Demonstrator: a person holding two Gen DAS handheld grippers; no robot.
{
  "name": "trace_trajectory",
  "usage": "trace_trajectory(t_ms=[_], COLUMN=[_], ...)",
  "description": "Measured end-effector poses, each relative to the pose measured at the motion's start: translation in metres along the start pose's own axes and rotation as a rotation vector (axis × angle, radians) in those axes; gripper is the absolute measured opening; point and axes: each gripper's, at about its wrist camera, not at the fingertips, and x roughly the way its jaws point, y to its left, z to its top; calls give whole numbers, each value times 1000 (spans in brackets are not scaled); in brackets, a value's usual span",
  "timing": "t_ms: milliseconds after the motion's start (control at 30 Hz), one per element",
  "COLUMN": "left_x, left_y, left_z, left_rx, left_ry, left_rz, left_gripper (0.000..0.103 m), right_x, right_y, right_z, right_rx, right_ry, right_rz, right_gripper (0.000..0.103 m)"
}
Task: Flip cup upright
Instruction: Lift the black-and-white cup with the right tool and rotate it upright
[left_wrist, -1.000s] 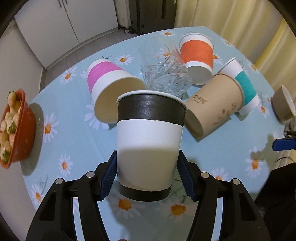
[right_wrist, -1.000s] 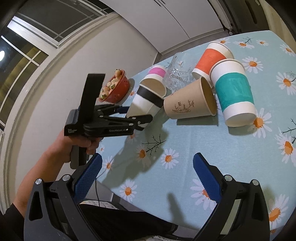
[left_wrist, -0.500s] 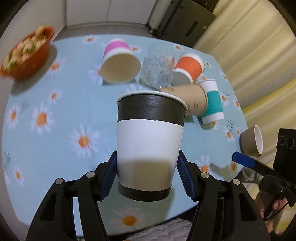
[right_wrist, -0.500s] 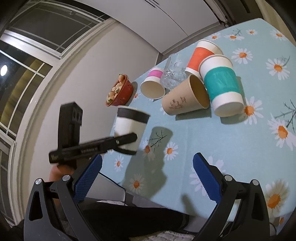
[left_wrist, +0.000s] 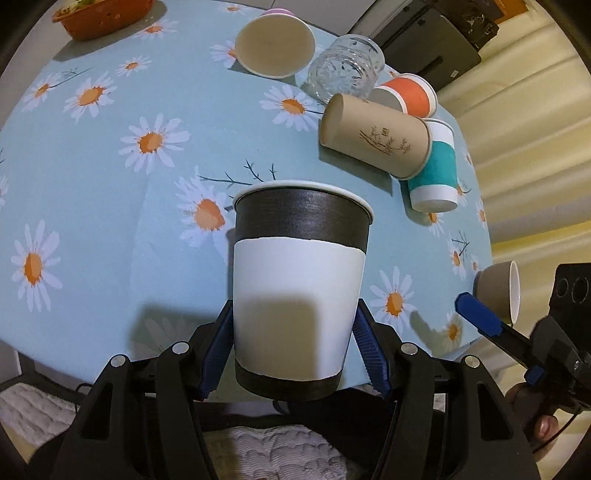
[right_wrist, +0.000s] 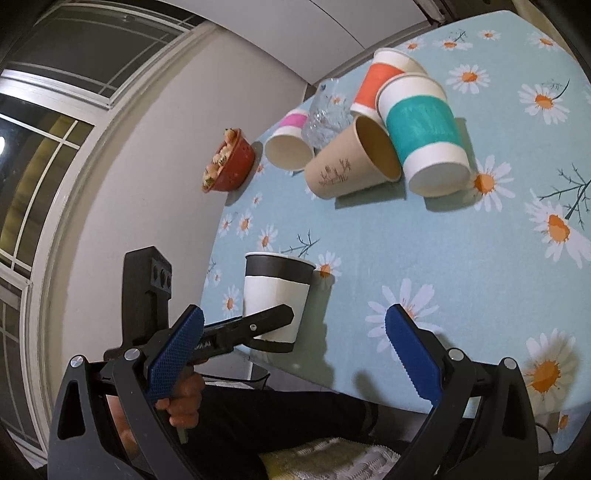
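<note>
My left gripper (left_wrist: 293, 332) is shut on a black-and-white paper cup (left_wrist: 297, 280). The cup is upright, rim up, above the table's near edge. It also shows in the right wrist view (right_wrist: 275, 295), where the left gripper (right_wrist: 266, 325) clamps its lower half. My right gripper (right_wrist: 295, 350) is open and empty, off the near edge to the right; one blue finger (left_wrist: 480, 317) shows in the left wrist view.
On the daisy tablecloth (left_wrist: 110, 166) lie a brown cup (left_wrist: 376, 138), a teal cup (left_wrist: 436, 173), an orange cup (left_wrist: 410, 96), a pink cup (left_wrist: 275, 46) and a clear glass (left_wrist: 343, 70). An orange bowl (left_wrist: 103, 14) stands far left, a small bowl (left_wrist: 498, 288) at right.
My left gripper has turned and drawn the black-and-white cup back toward the table's near edge, bringing it upright and lower. The right gripper stayed open and shifted slightly.
</note>
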Motion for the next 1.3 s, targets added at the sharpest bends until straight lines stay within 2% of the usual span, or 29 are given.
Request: trace_trajectory(t_ms=[367, 733, 1000, 1300], left_x=[10, -12, -46, -74], left_y=[-4, -1, 14, 42], left_z=[-4, 1, -7, -45], left_rx=[11, 2, -11, 16], left_ry=[1, -22, -66, -175], left_rz=[50, 22, -35, -52], left_gripper=[61, 66, 66, 66], right_x=[8, 5, 20, 63], right_y=[-3, -7, -1, 31], right_z=[-2, 0, 0, 4], right_rx=[-3, 5, 0, -74], right_ry=[37, 29, 70, 162], right_rz=[-39, -22, -31, -107], right_gripper=[98, 98, 98, 98])
